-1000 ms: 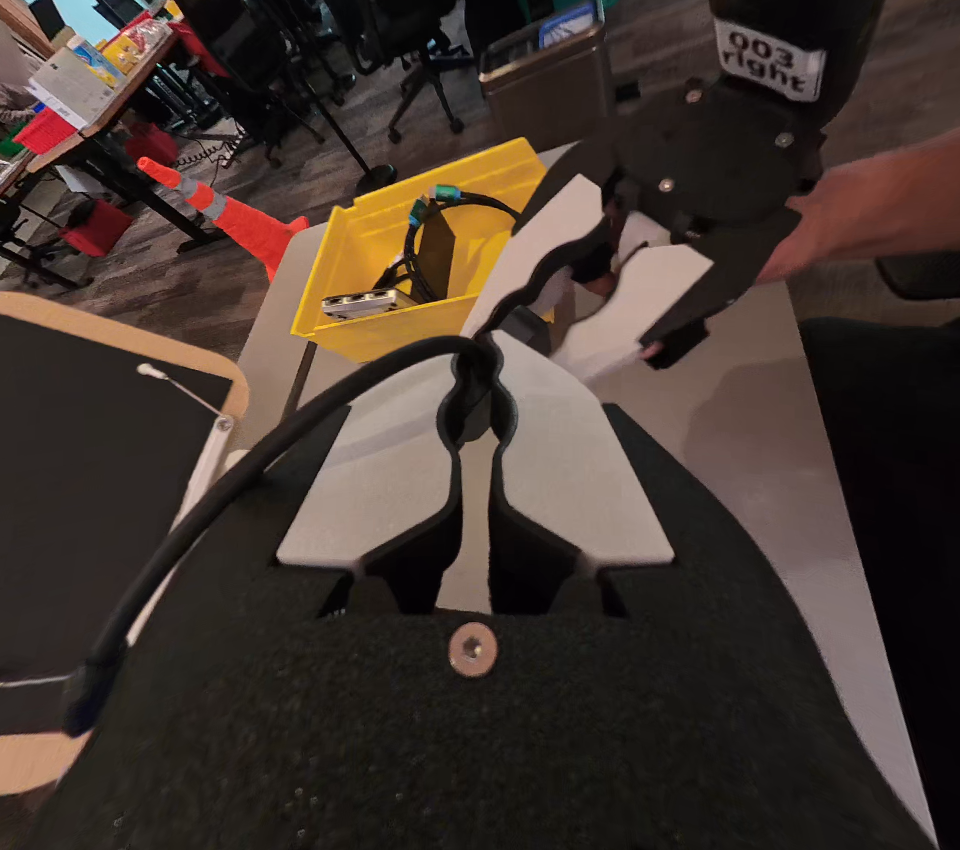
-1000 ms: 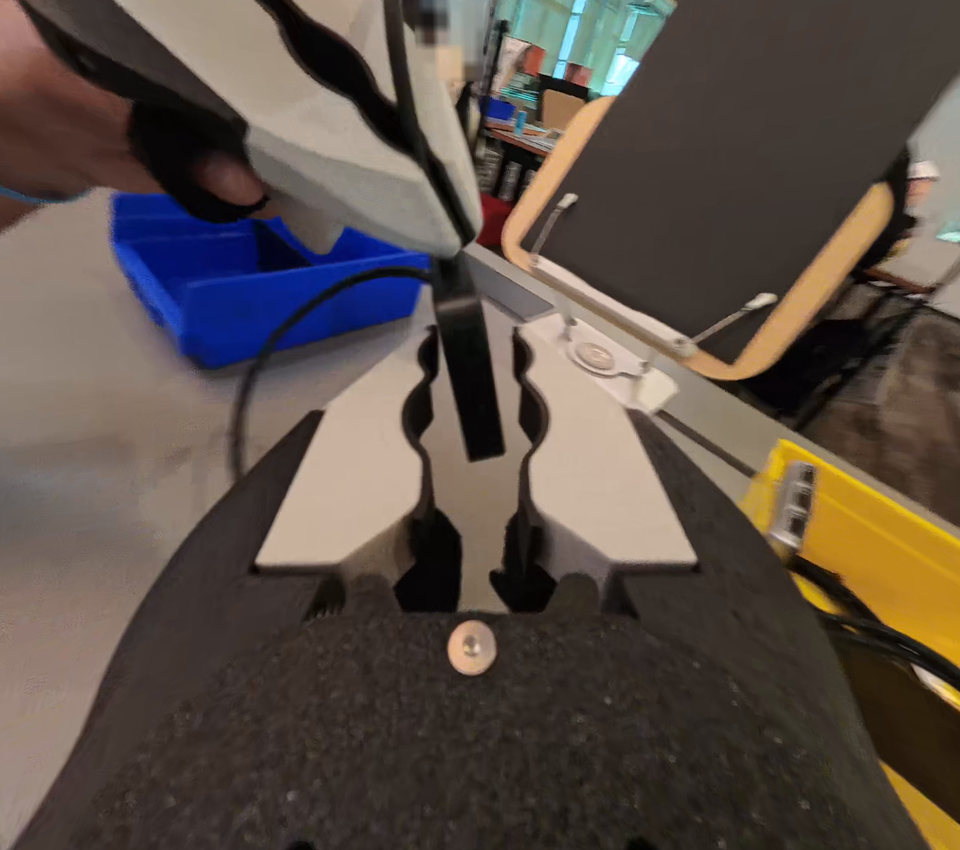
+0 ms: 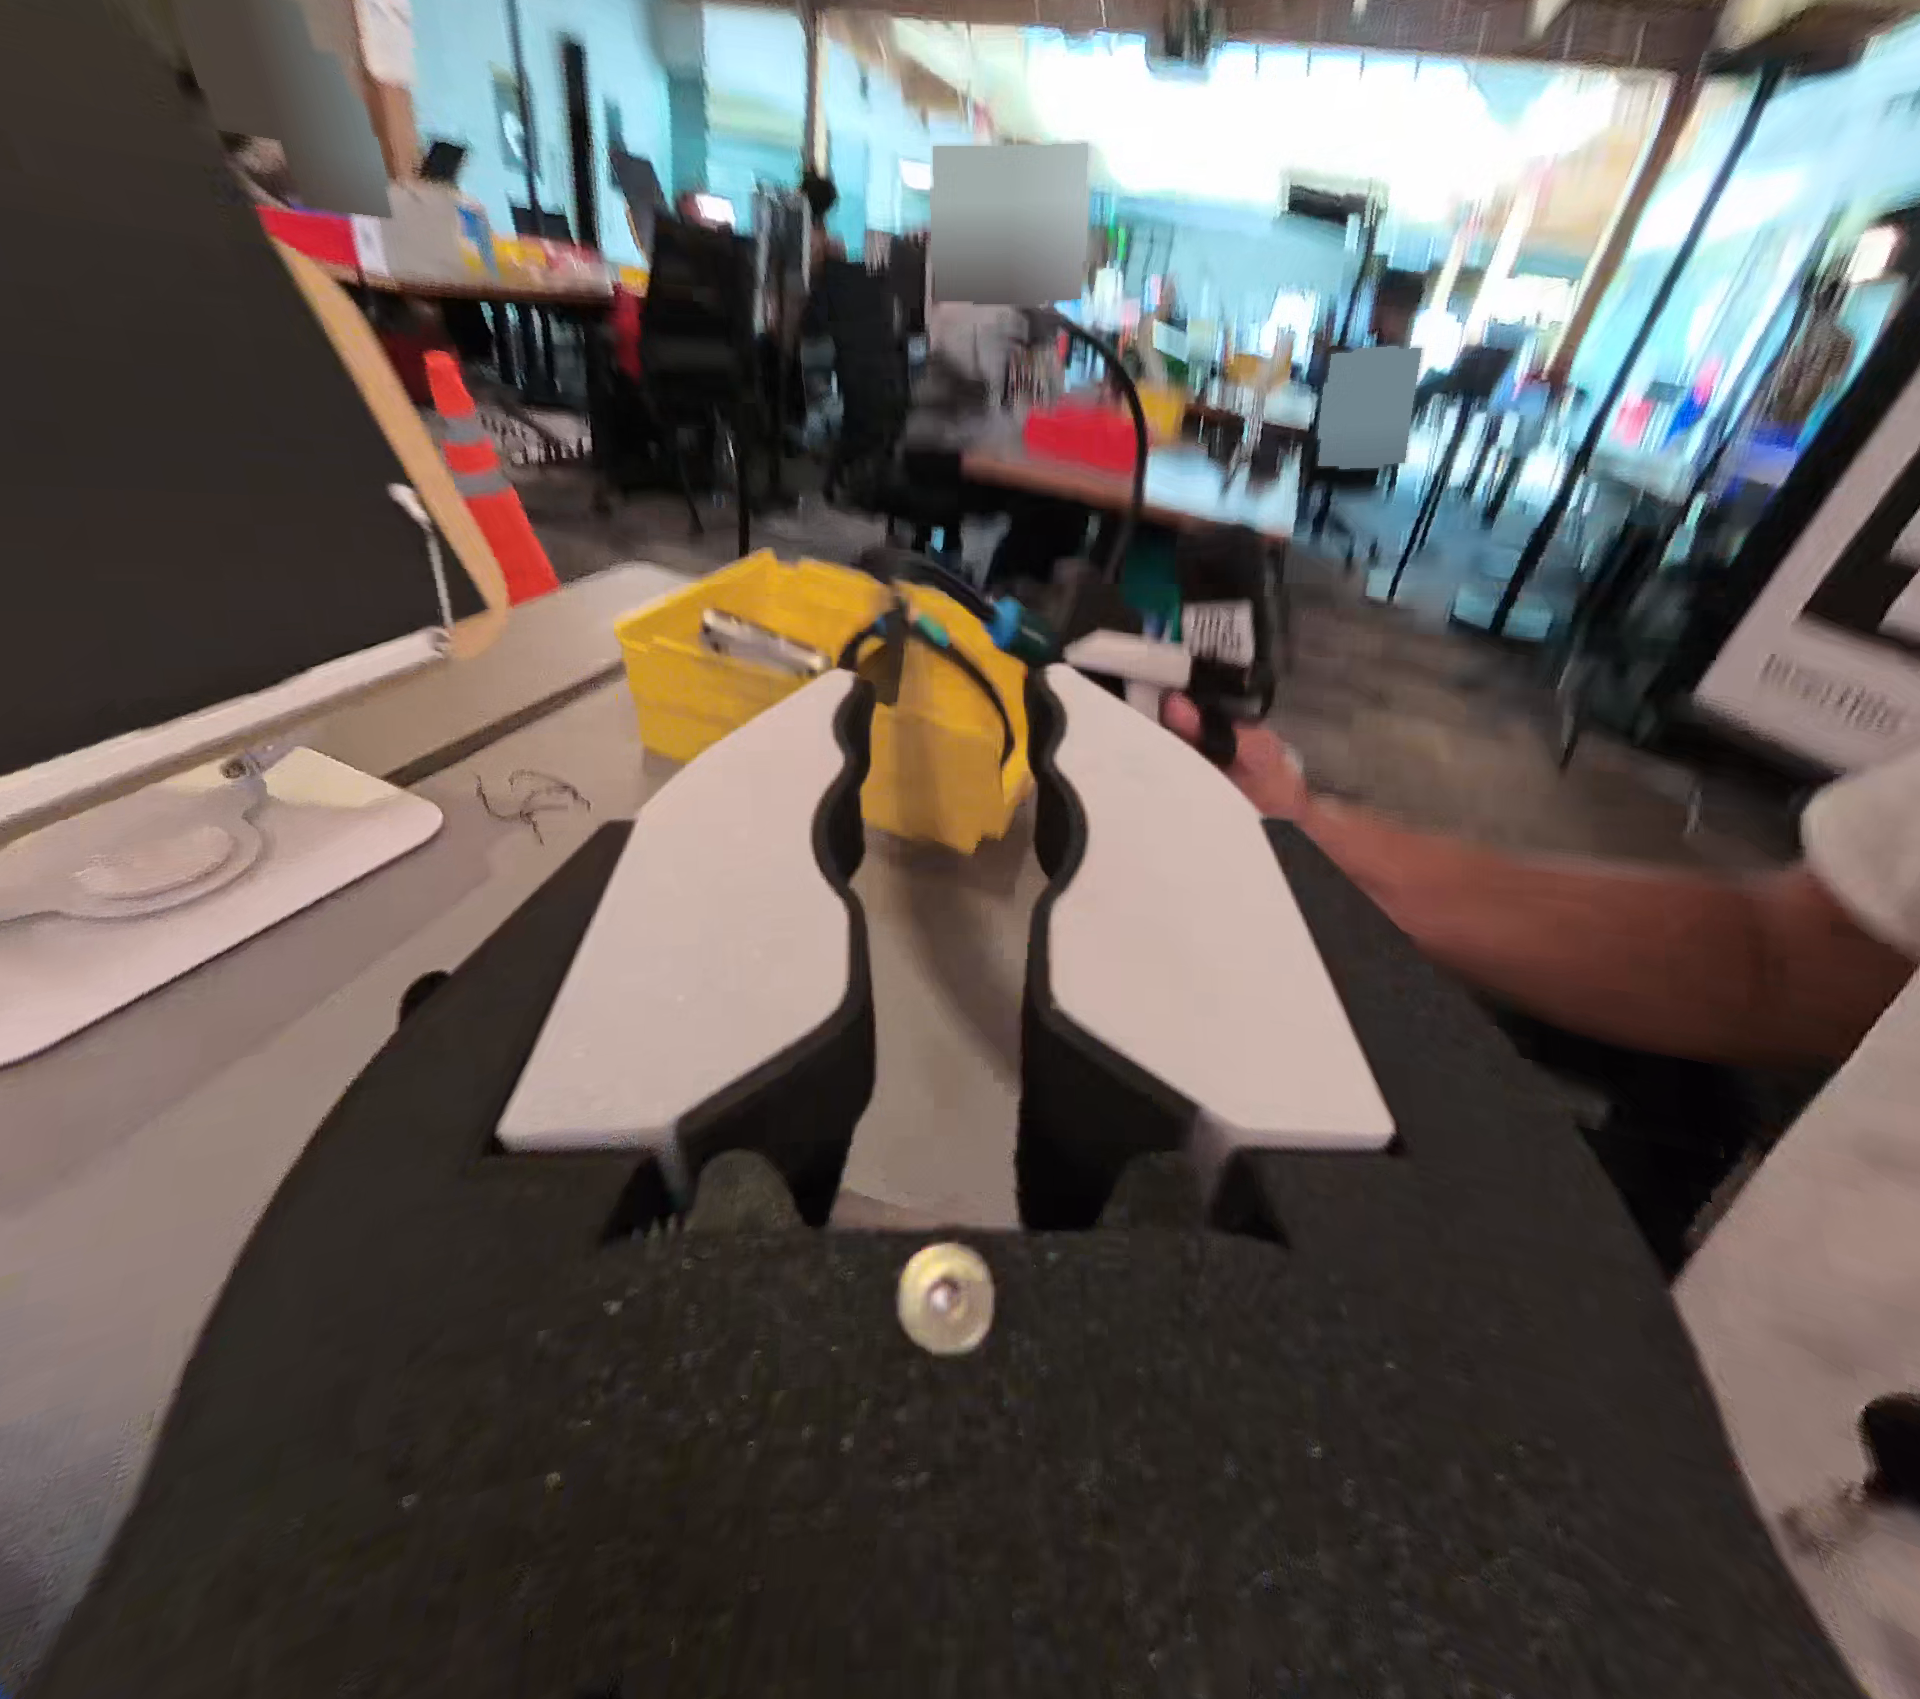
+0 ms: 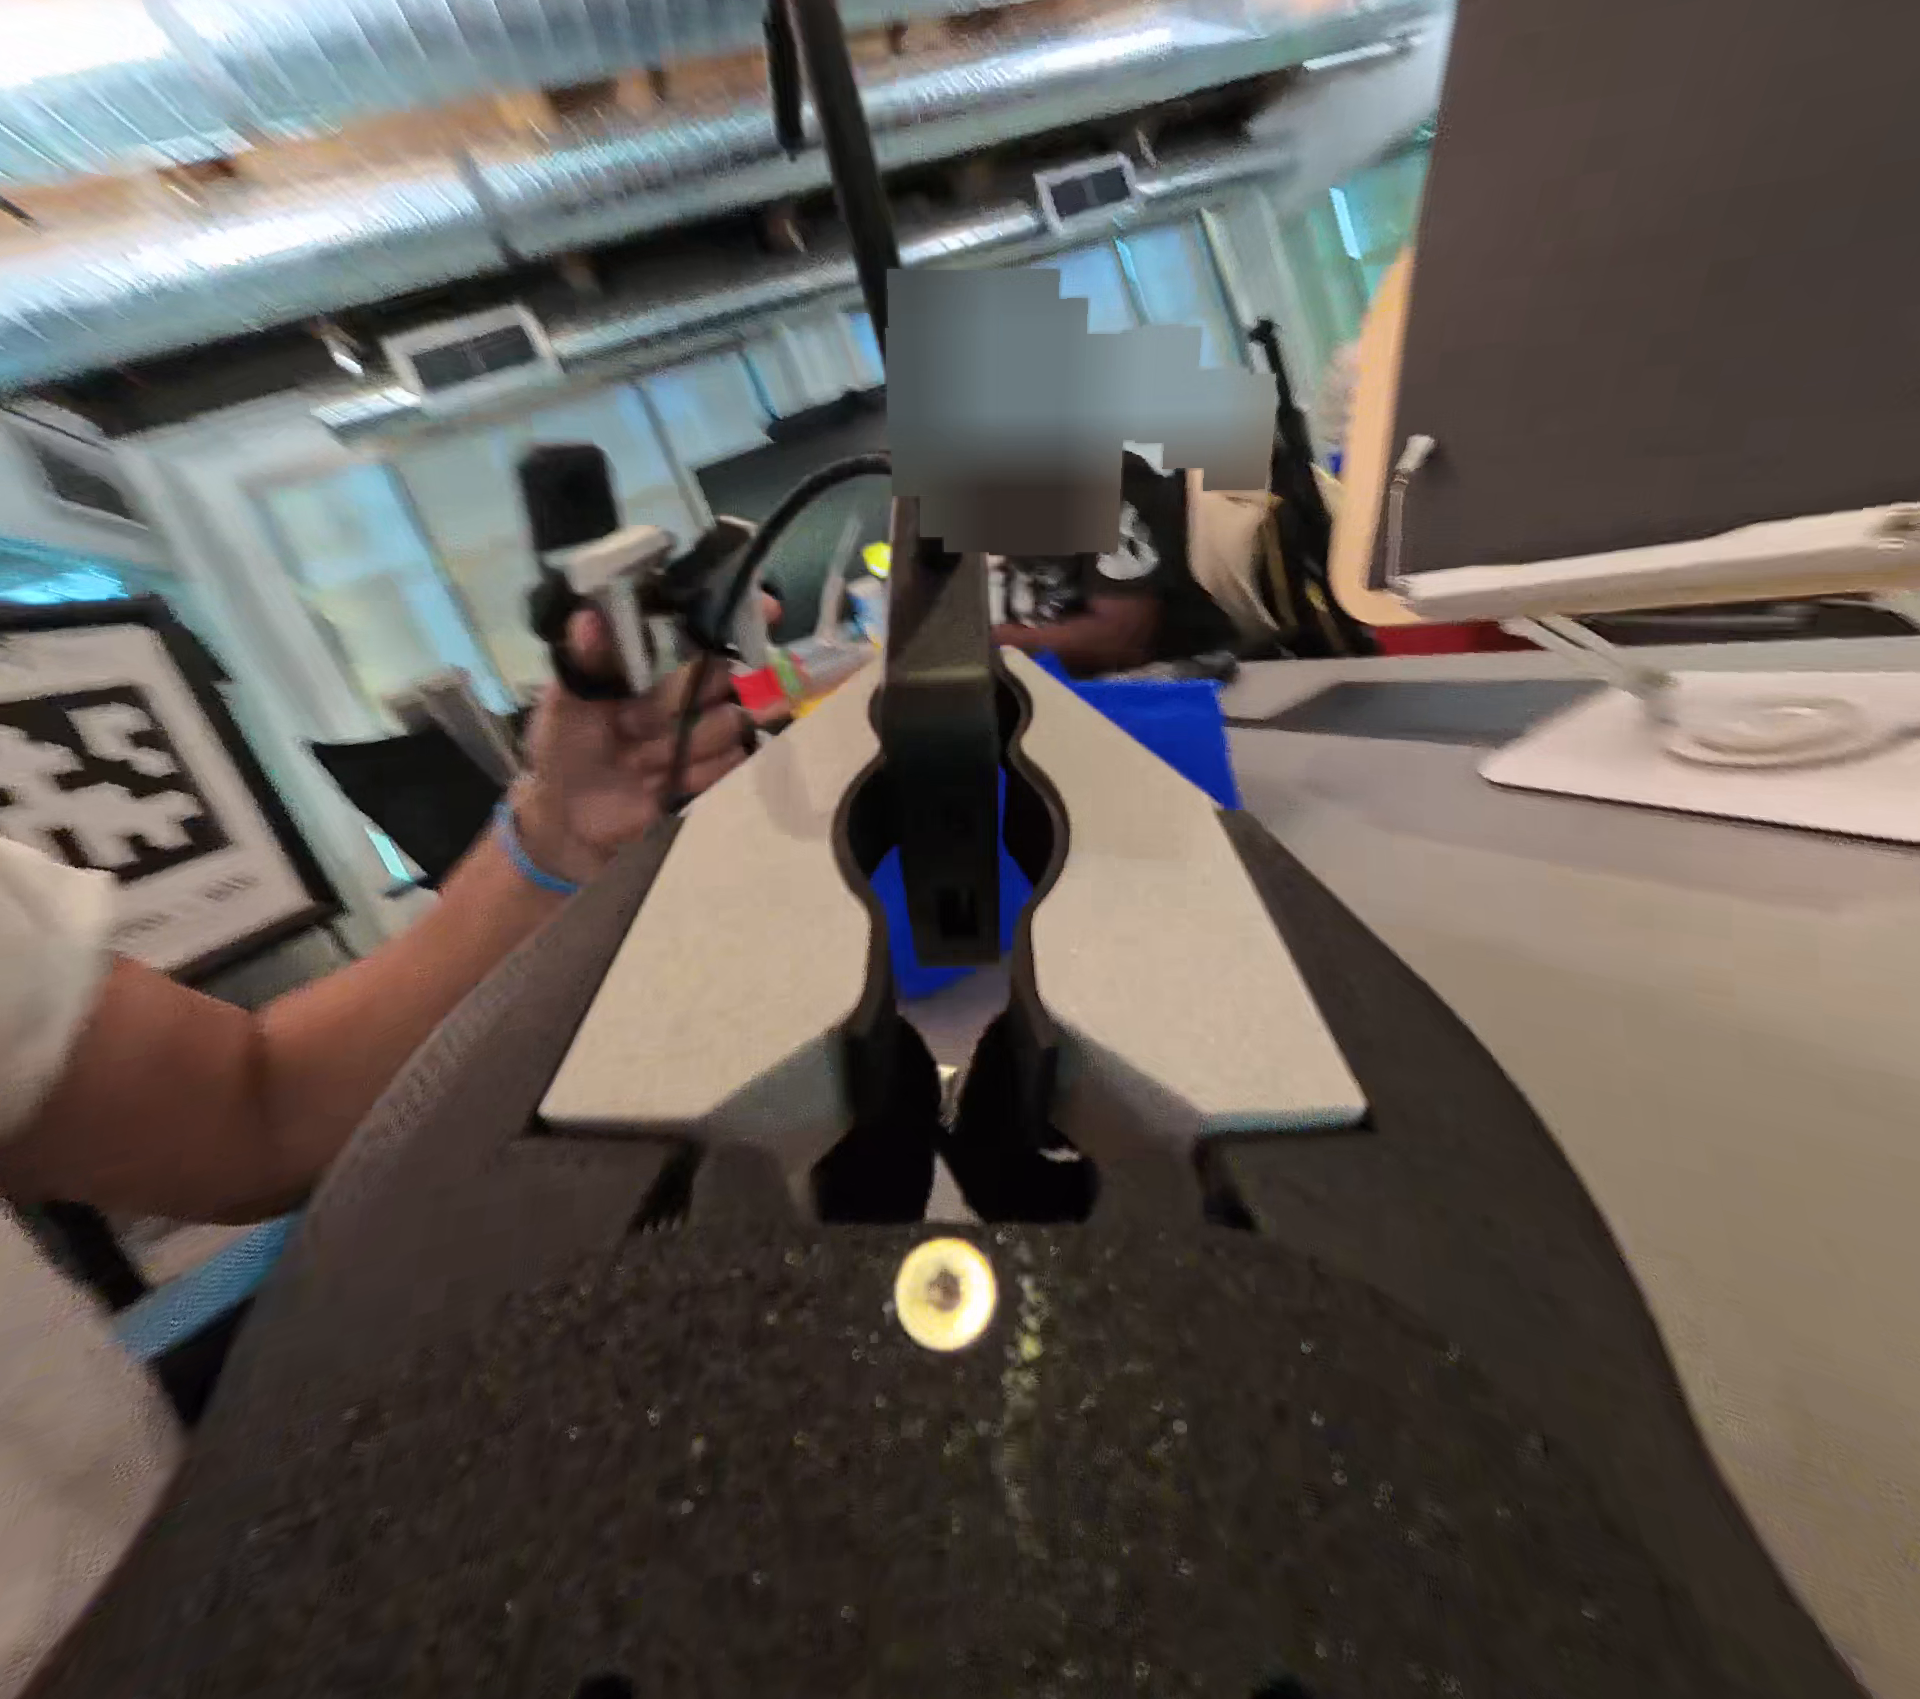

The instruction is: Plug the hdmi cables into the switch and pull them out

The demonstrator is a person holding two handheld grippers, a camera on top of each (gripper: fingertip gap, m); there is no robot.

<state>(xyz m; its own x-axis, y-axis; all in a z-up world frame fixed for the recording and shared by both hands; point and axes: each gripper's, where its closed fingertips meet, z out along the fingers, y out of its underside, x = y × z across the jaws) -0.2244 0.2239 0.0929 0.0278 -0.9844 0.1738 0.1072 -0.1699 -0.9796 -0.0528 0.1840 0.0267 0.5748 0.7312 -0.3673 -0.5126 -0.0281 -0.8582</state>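
My right claw is clamped on the black HDMI switch, which stands upright between my fingers with a black cable rising from its top. My left claw is spread apart and holds nothing. Just ahead of it a yellow bin on the grey table holds more cables.

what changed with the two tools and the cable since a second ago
The left tool has let go of the black cable and now stands open and empty. The right tool has shut on the black switch, which it only straddled before, and both have drawn apart. The yellow bin stays on the table.
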